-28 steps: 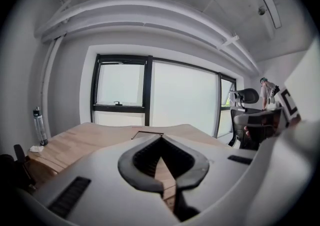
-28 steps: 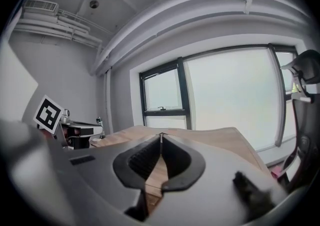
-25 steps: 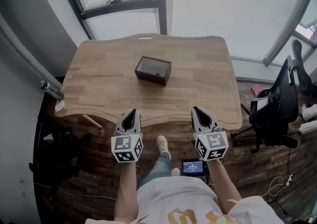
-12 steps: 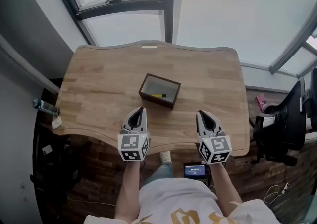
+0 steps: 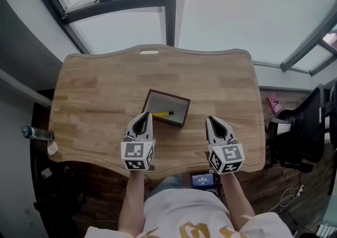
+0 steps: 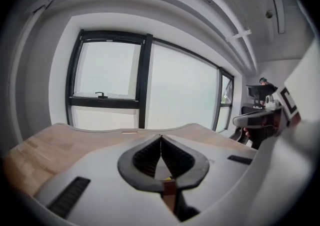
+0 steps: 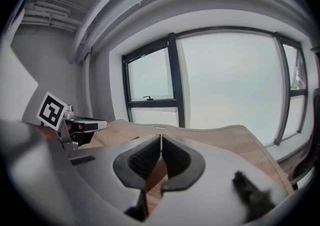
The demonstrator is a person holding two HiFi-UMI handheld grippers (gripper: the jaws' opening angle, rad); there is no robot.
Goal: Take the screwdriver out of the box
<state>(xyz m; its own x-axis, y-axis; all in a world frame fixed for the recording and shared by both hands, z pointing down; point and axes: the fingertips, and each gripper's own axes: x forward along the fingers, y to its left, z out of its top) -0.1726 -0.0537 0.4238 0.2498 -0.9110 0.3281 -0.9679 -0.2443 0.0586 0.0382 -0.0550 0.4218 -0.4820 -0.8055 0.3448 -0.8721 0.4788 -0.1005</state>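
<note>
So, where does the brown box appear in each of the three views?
Head view: the box stands near the middle of the table, just ahead of the left tool.
Left gripper view: only a brown sliver low behind the shut tool, probably its wall.
Right gripper view: not in it.
Shared landmark: the dark window post beyond the table.

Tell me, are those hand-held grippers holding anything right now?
No, nothing is held. The left hand-held gripper and the right hand-held gripper are both shut with nothing between their jaws. The screwdriver lies untouched in the box on the table.
</note>
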